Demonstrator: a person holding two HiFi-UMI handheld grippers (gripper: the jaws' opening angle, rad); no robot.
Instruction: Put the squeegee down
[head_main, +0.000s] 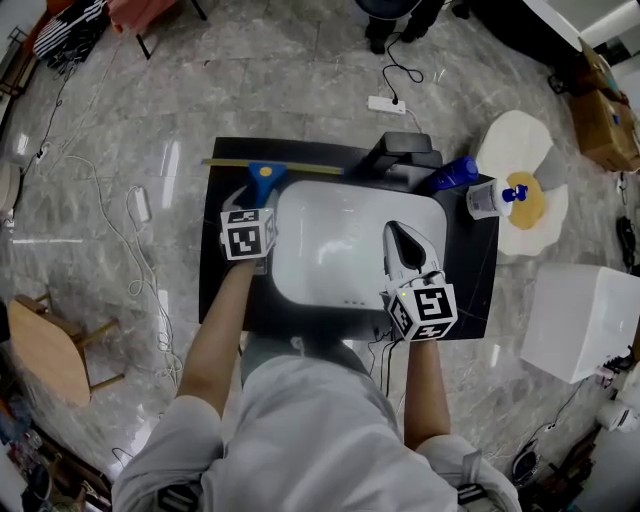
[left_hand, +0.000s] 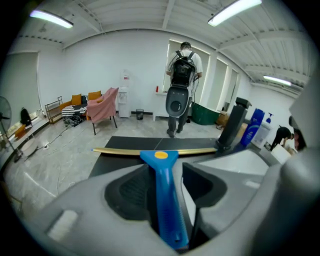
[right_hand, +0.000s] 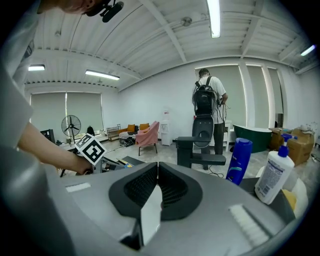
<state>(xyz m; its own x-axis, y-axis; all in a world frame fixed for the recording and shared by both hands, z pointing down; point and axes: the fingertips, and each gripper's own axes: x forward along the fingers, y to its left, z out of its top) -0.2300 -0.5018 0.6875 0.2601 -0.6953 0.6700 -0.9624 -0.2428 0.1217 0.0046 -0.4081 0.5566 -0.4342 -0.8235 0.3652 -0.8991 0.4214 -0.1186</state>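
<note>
Left gripper (left_hand: 166, 172) has its jaws wide apart, with the blue squeegee (head_main: 266, 176) handle loose between them and a gap on each side. The squeegee lies on the black counter (head_main: 225, 200) beside the white sink's (head_main: 340, 250) far-left corner, blade along the far edge. Right gripper (right_hand: 157, 165) is closed on nothing.

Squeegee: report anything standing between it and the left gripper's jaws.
Nothing visible does. The blue handle of the squeegee already lies directly between the open jaws of the left gripper, and the pads do not press on it.
</note>
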